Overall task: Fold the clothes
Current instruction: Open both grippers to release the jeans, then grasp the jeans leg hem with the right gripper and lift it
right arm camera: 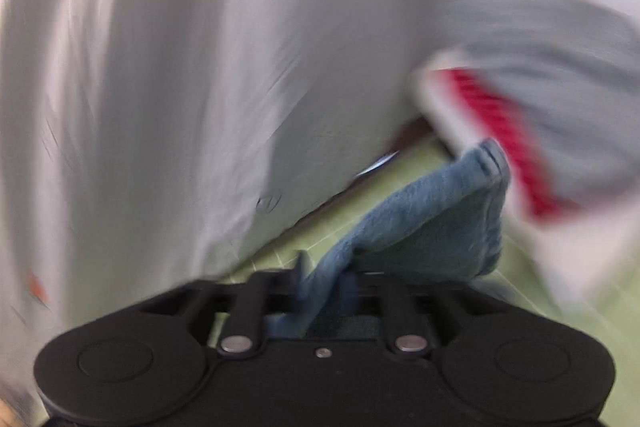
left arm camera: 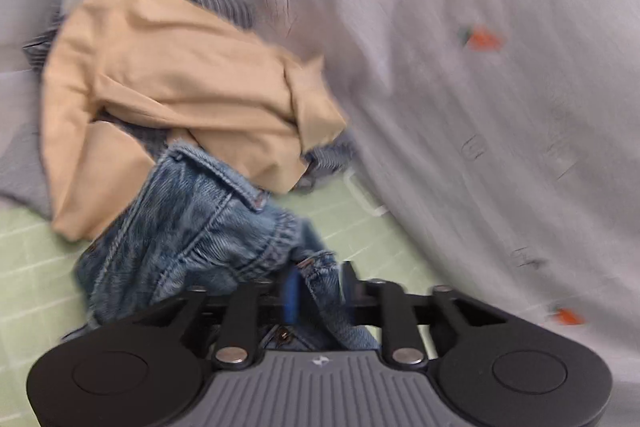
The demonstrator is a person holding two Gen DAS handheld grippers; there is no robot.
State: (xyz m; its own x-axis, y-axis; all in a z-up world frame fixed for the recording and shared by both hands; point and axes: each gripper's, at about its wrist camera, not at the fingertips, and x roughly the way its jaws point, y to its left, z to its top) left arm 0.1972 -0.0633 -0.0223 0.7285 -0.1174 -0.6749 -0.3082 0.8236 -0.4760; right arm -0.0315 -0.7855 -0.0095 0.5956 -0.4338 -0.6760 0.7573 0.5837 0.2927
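A pair of blue jeans [left arm camera: 192, 227] lies crumpled on a green gridded mat [left arm camera: 24, 267]. A strip of its denim runs back between the fingers of my left gripper [left arm camera: 319, 287]. The jaws stand apart and the cloth sits loosely in the gap. In the blurred right wrist view, a hemmed leg end of the jeans [right arm camera: 432, 223] stretches over the mat [right arm camera: 540, 267]. It passes between the fingers of my right gripper [right arm camera: 324, 279], whose jaws also stand apart.
A tan garment [left arm camera: 168, 79] lies heaped over the jeans' far end, with striped grey-blue cloth [left arm camera: 224, 3] under it. A white sheet with small orange marks [left arm camera: 480, 107] hangs beside the mat and shows again [right arm camera: 180, 87] on the right side. Red-and-white striped fabric [right arm camera: 500, 131] lies at the right.
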